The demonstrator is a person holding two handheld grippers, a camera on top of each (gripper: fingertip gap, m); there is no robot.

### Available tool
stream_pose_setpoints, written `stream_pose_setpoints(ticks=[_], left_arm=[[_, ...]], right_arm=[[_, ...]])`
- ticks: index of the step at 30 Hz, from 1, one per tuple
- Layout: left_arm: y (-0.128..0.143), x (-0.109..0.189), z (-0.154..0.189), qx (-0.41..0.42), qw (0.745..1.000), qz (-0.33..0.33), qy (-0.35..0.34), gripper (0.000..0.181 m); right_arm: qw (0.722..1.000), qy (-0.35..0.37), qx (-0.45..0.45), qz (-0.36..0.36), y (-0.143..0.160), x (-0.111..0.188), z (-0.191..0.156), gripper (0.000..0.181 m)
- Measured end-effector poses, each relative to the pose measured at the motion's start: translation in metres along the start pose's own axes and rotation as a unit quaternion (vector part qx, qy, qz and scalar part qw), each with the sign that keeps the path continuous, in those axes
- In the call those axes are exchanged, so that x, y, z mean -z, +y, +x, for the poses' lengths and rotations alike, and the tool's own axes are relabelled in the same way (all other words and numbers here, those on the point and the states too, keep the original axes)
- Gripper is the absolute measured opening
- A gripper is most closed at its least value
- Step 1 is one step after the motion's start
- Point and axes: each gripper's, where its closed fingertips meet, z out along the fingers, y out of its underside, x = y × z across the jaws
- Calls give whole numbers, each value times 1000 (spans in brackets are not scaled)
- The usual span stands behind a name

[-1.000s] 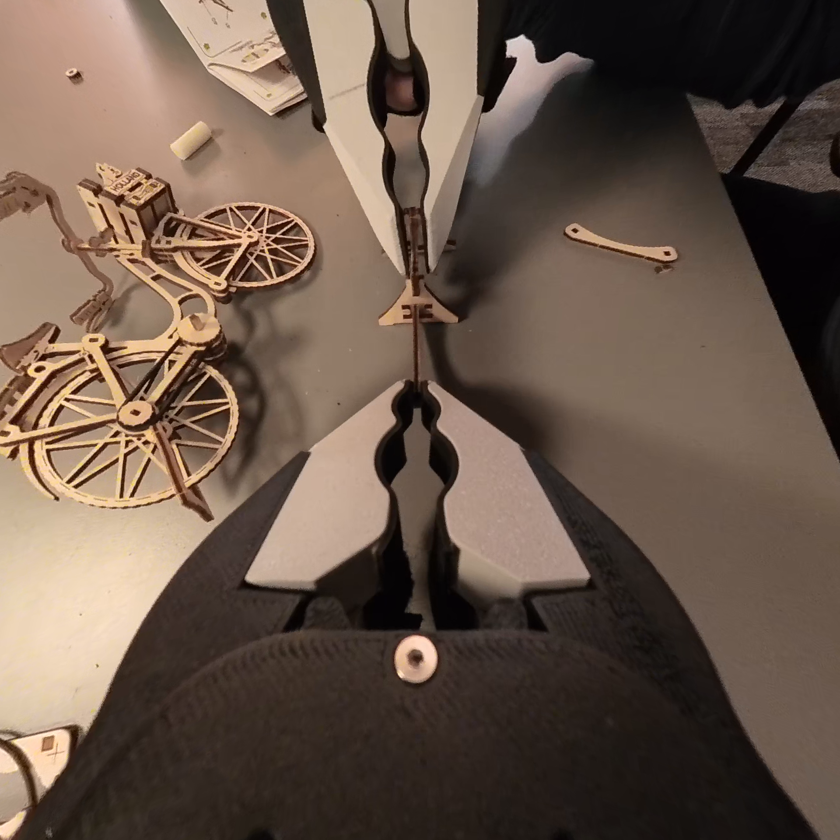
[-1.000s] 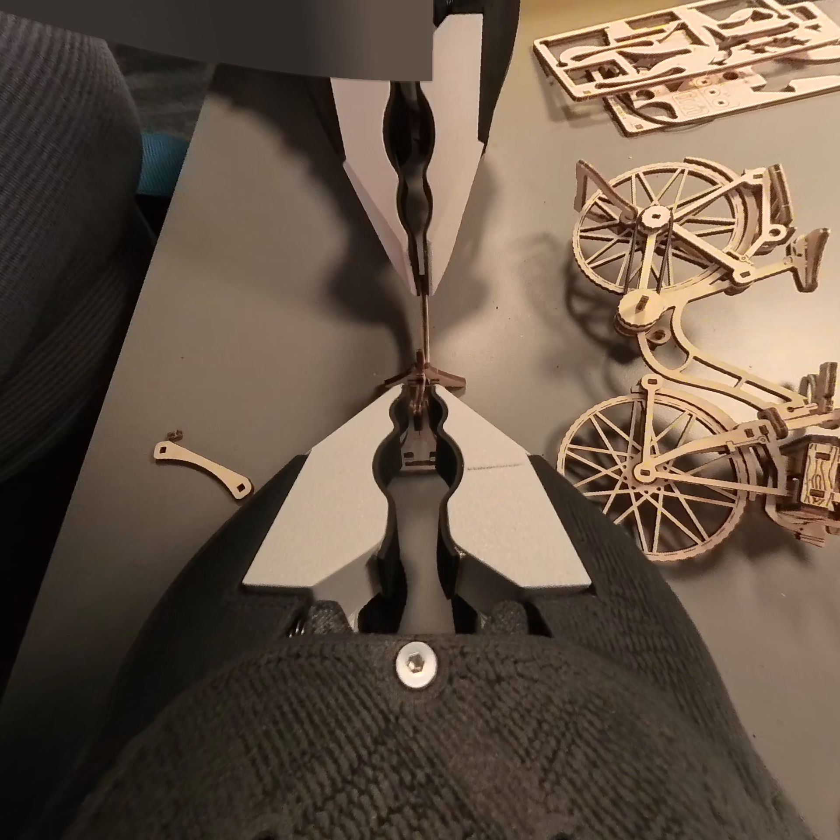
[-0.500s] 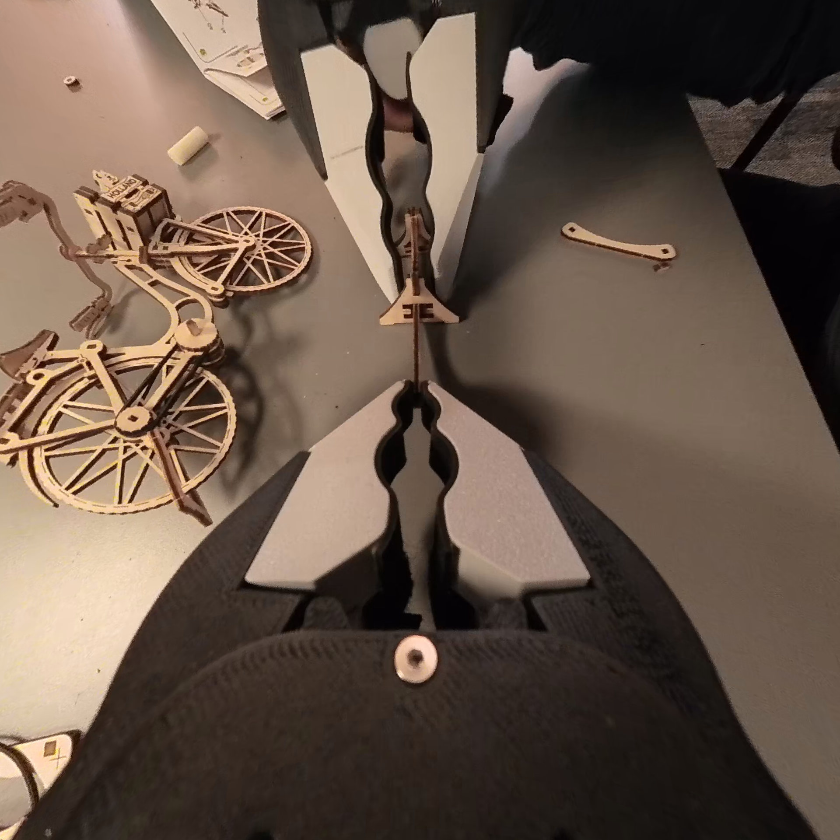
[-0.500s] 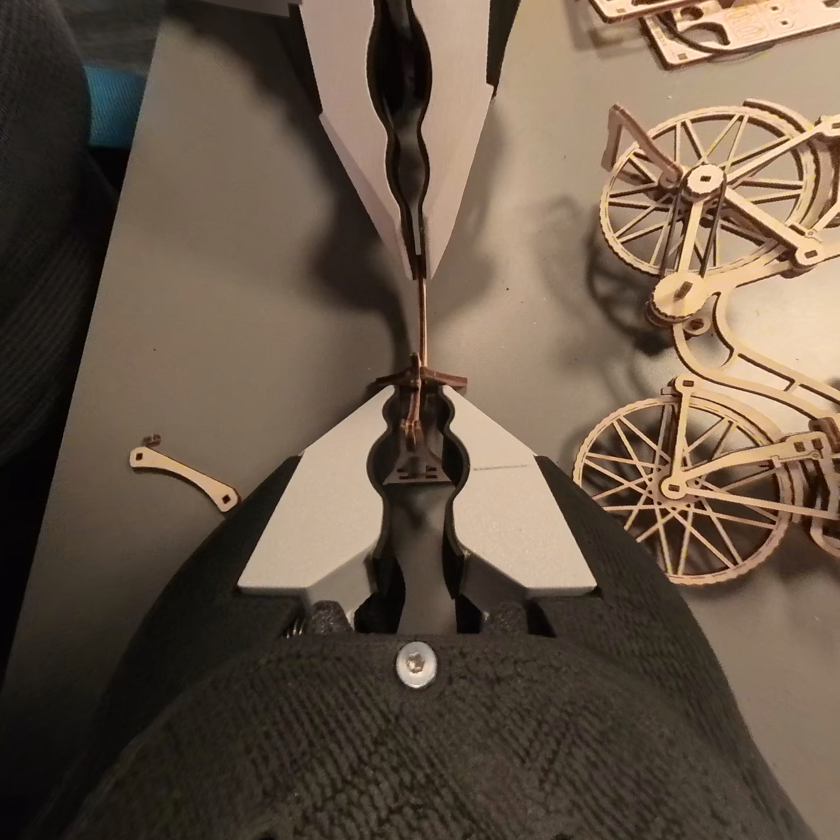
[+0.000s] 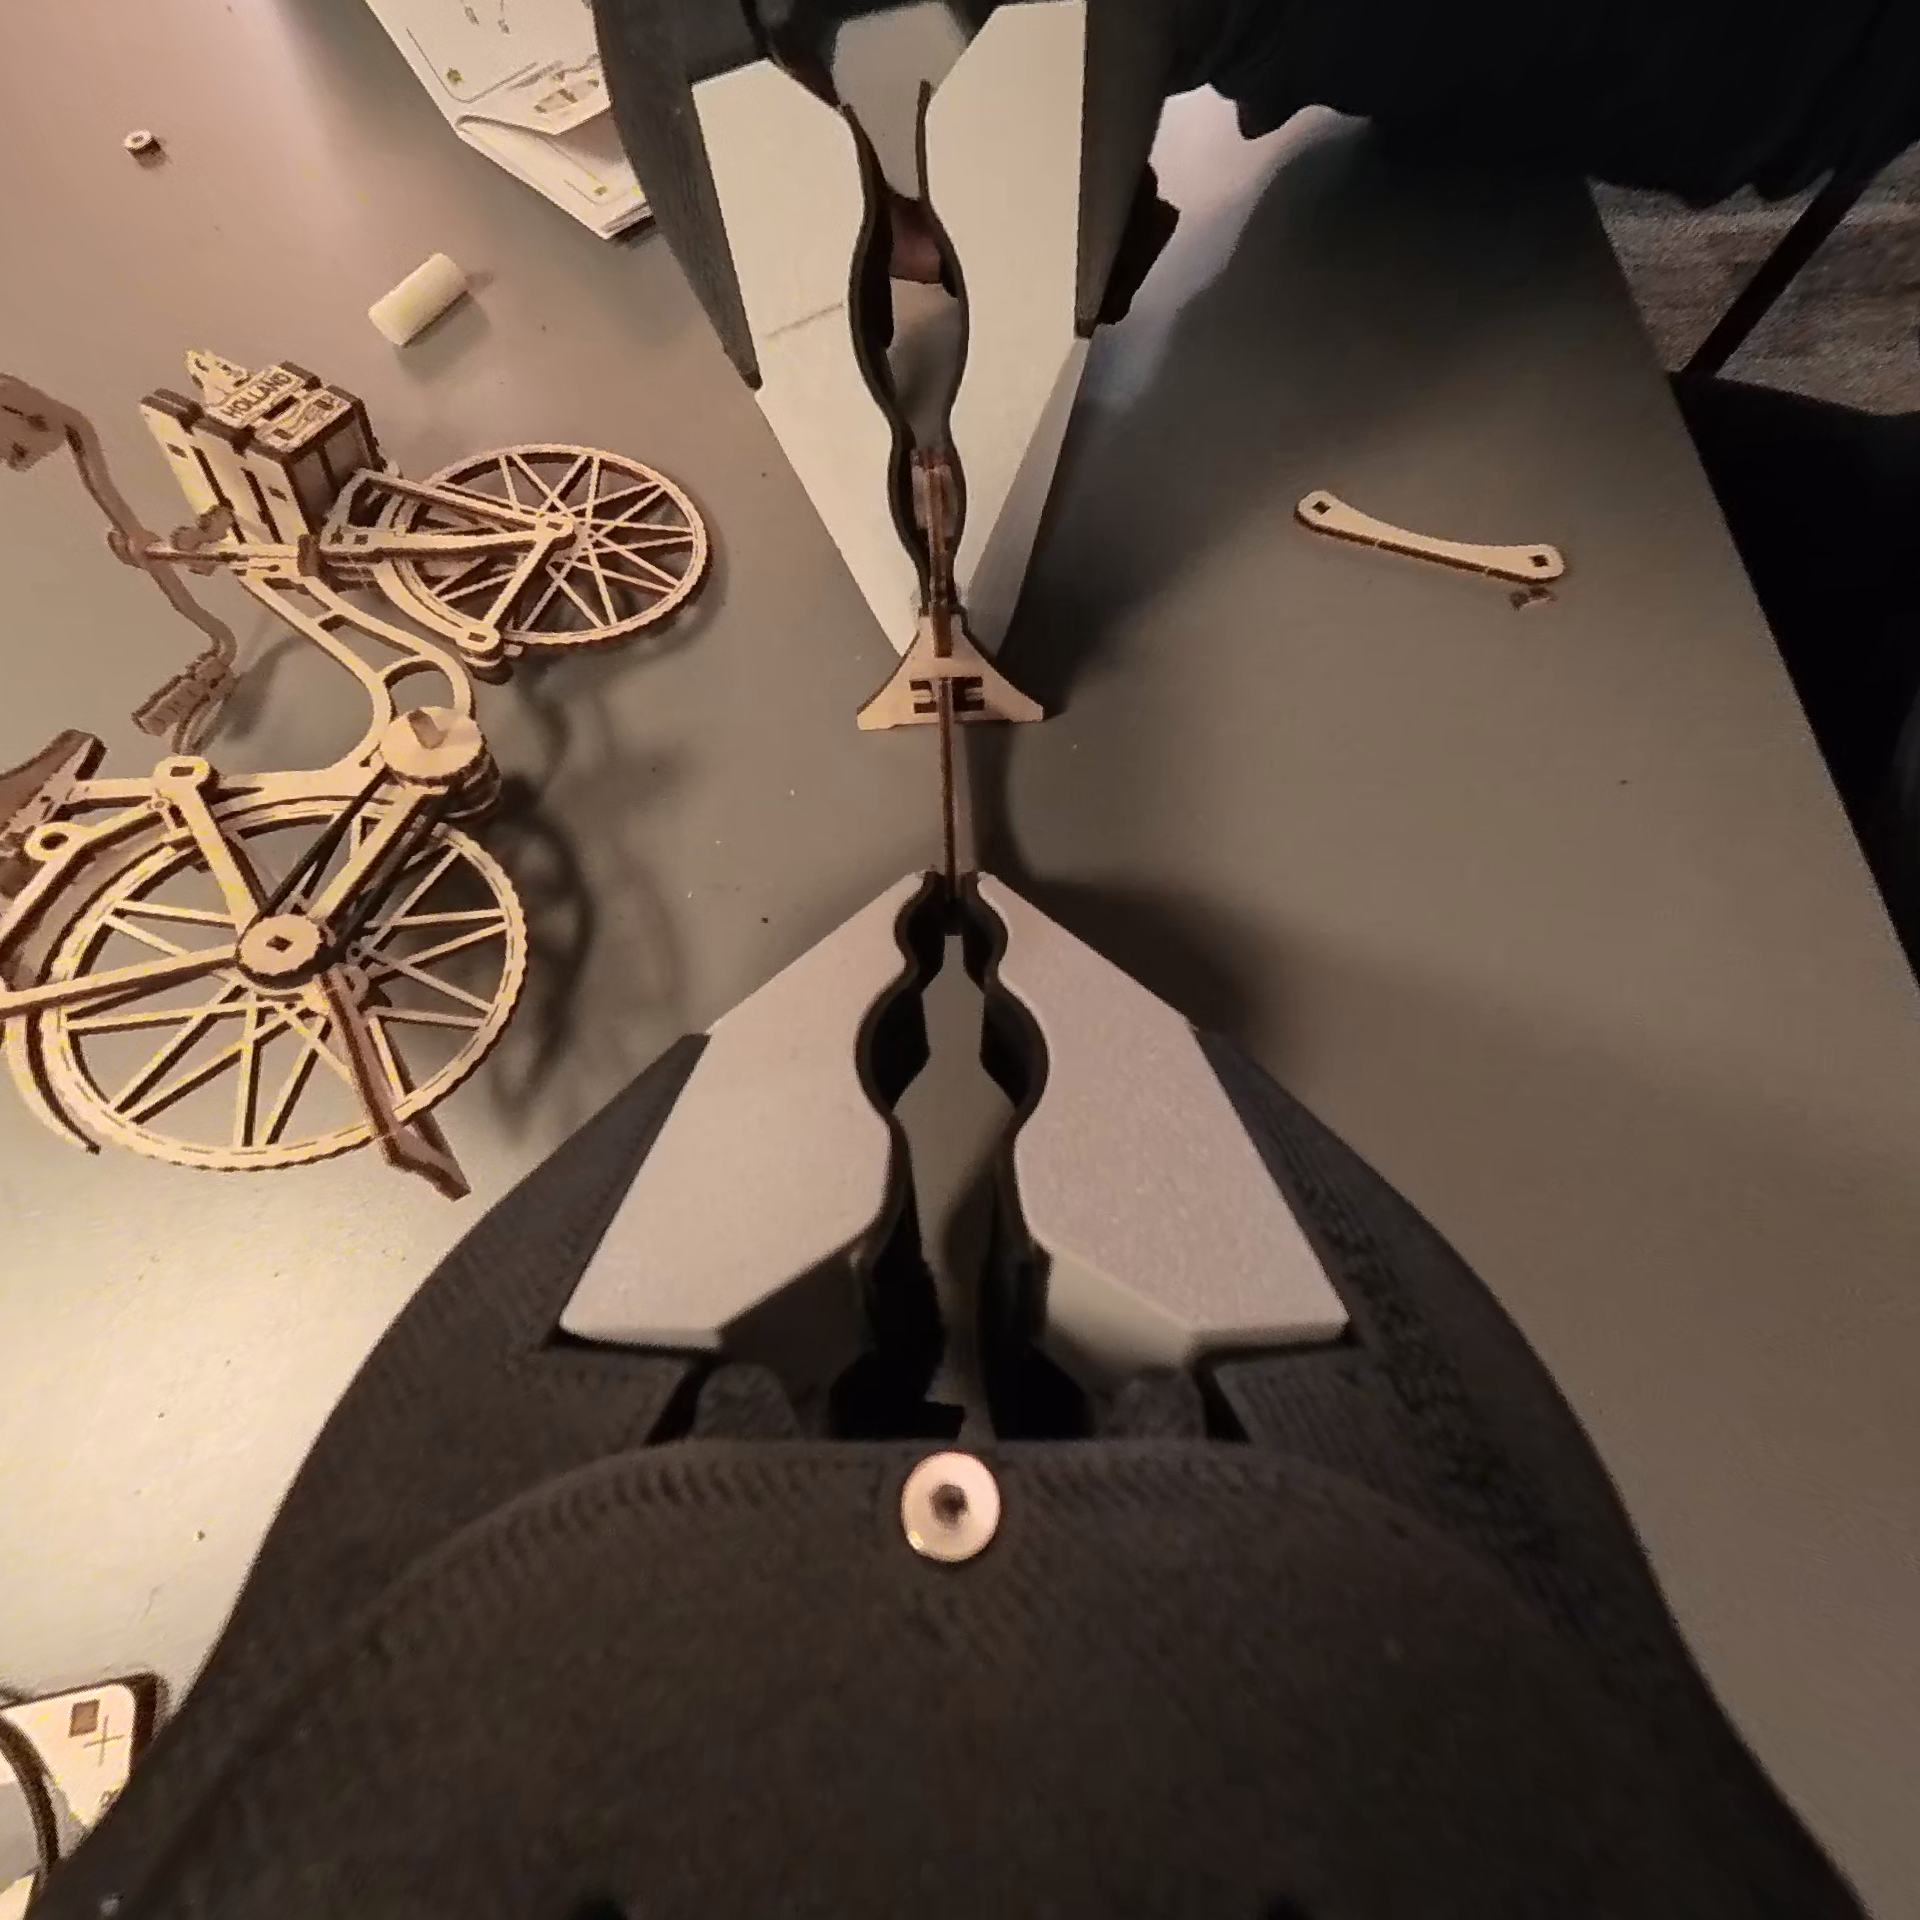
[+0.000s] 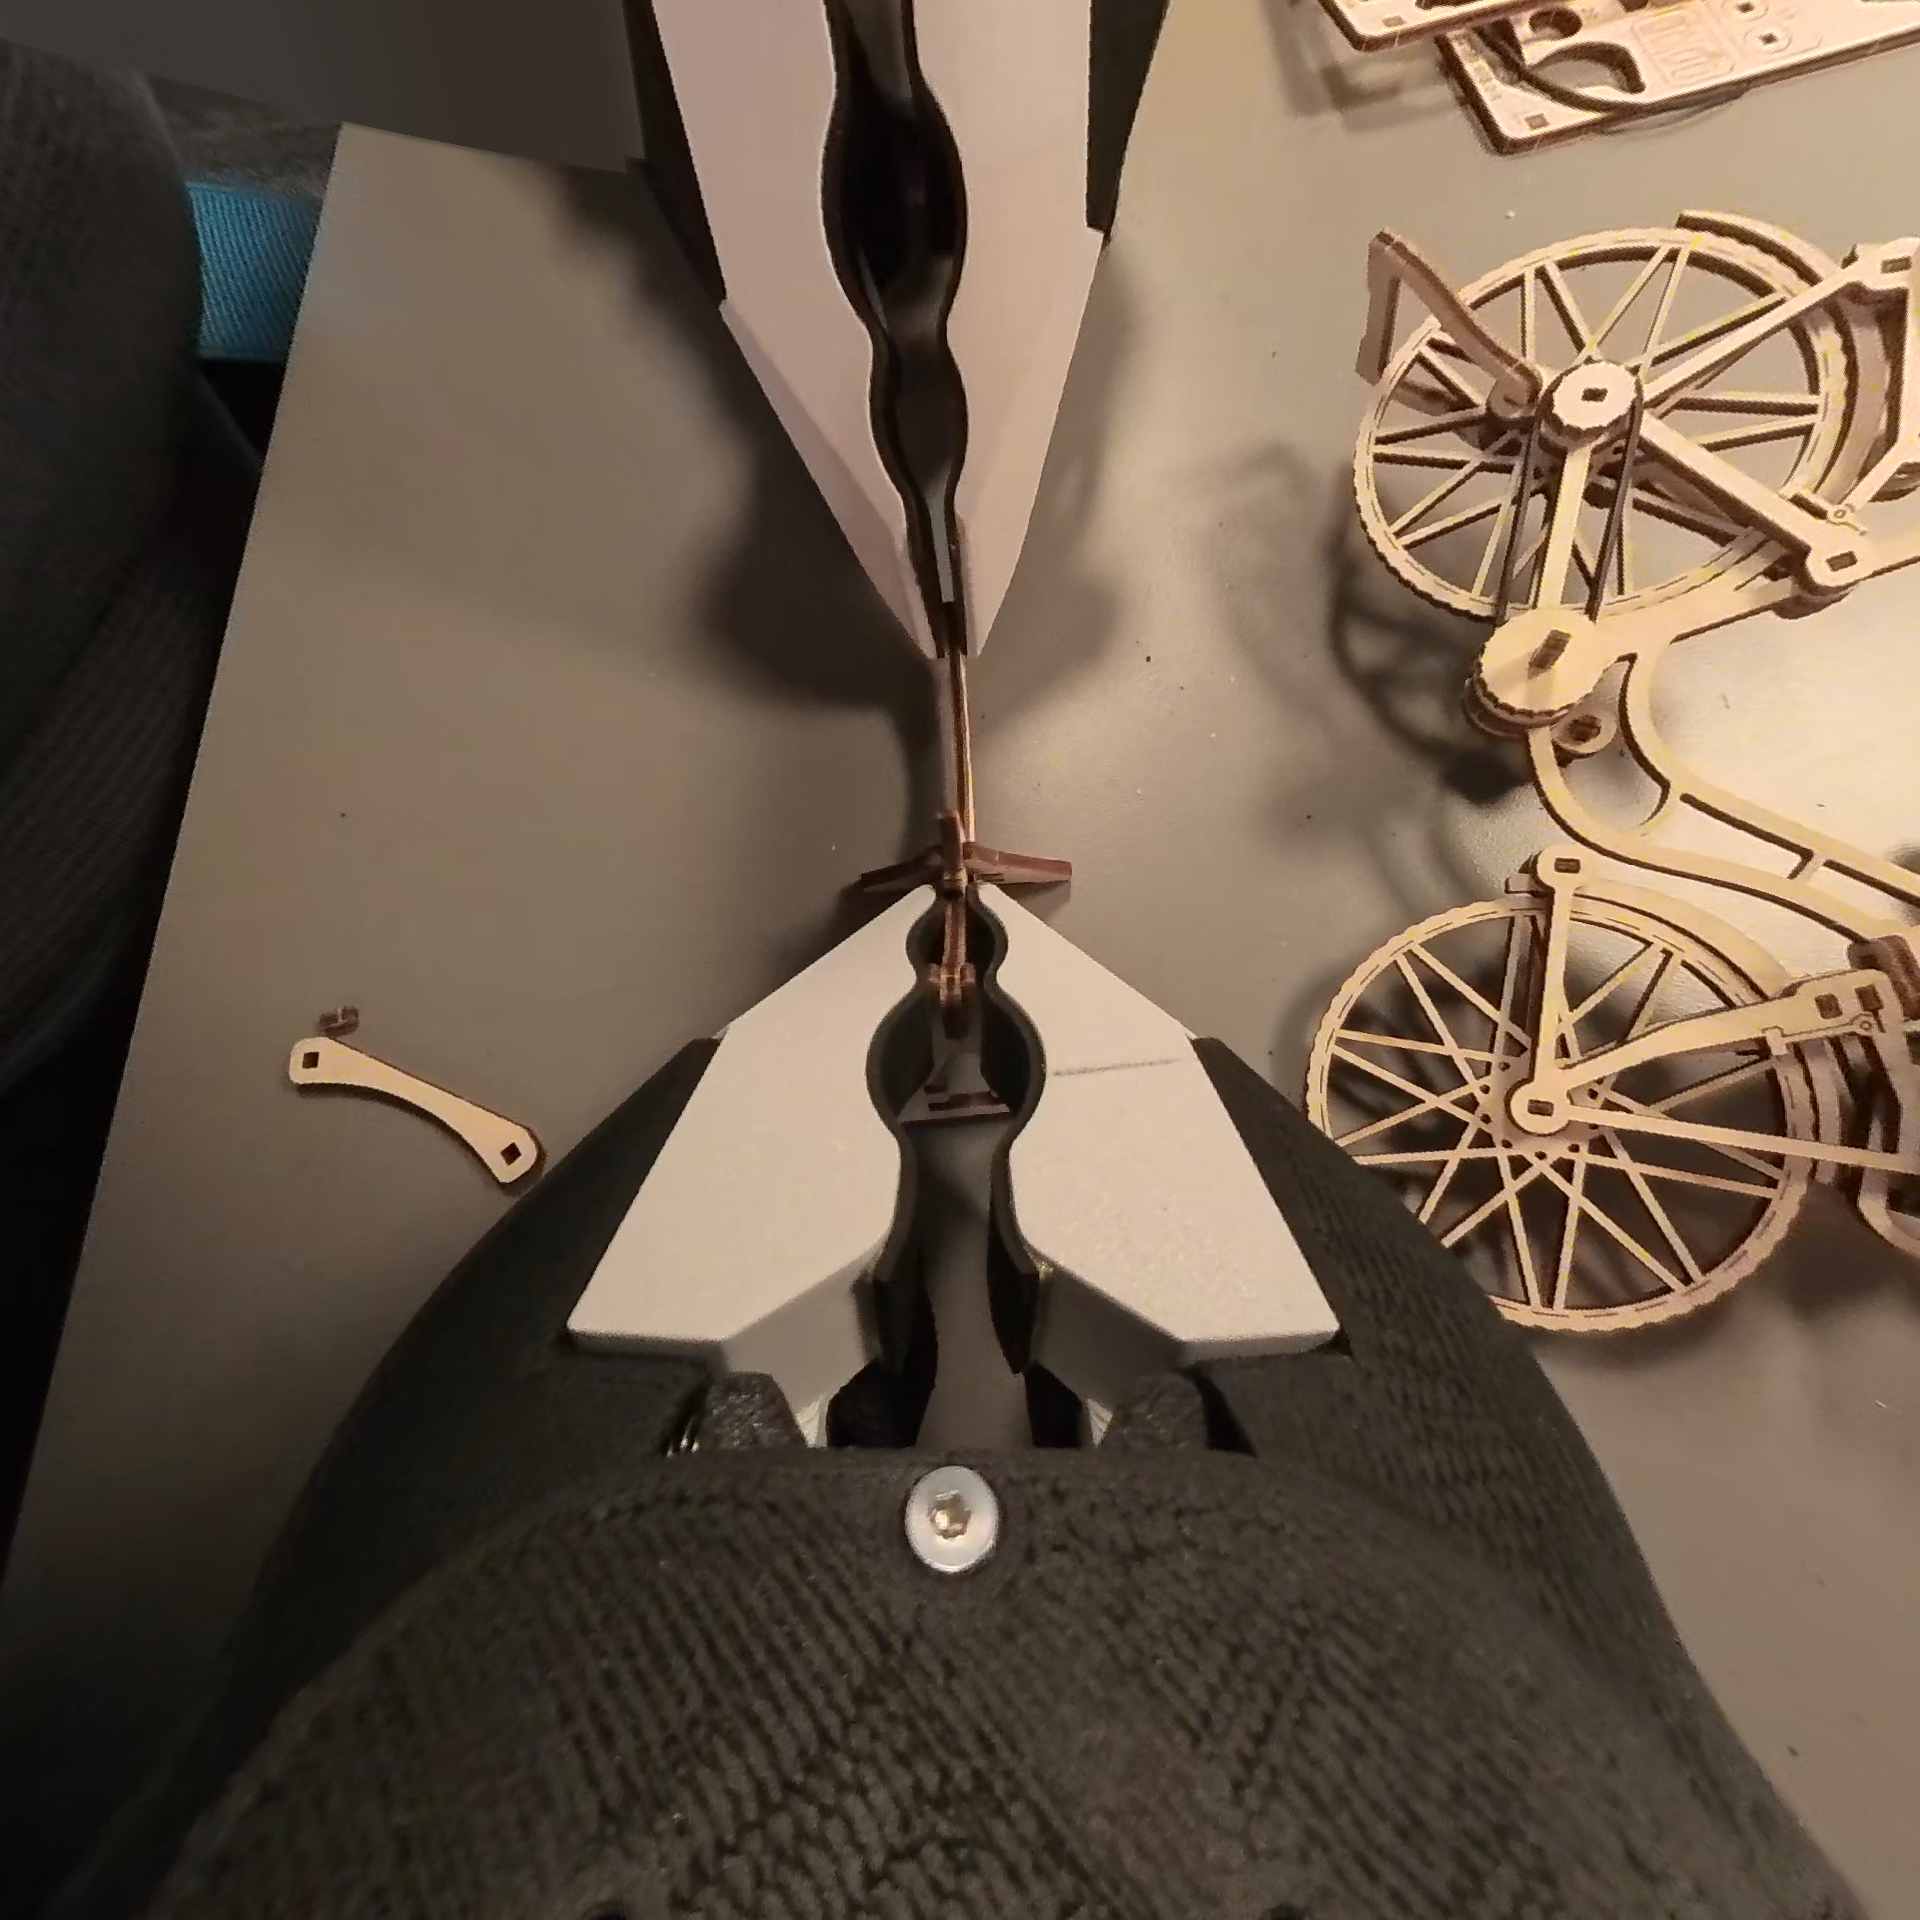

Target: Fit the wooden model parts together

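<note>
The two tongs face each other tip to tip above the grey desk, and the work hangs in the gap between them. The left tongs are pressed together on the near end of a thin wooden strip, seen edge-on, whose long axis runs straight along the line joining both tools. The right tongs pinch a small slotted assembly — its flared, triangular cross-piece sits just beyond their tips, square to the strip. The strip's far end meets the cross-piece at its centre slots; how deep it is seated I cannot tell. Any coming push, I judge, has to travel along the strip's own length, since a sideways lean could bend or snap so thin a part. Off to one side lies a built wooden bicycle, and a loose curved link rests alone on the other — both well apart from the joint.
</note>
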Motion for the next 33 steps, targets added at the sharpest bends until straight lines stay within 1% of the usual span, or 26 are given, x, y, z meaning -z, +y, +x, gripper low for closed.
stream_pose_setpoints(ticks=[12, 15, 19, 24, 31, 33], left_arm=[[1, -1, 0, 0, 1000, -2, -1, 2], [3, -2, 1, -11, 1000, -10, -4, 2], [4, -3, 1, -14, 1000, -14, -6, 2], [4, -3, 1, -16, 1000, -13, -6, 2], [0, -1, 2, -18, 1000, 0, -5, 2], [-6, -1, 3, -11, 1000, 16, 0, 2]], right_arm=[[1000, 6, 1, -3, 0, 0, 1, 0], [1000, 15, 2, -1, 0, 5, 3, 18], [999, 15, 6, 30, -12, 17, 0, 18], [999, 25, 18, -4, -4, 16, -2, 13], [999, 34, 21, -14, 1, 30, -5, 23], [999, 38, 25, -27, 5, 32, -5, 21]])
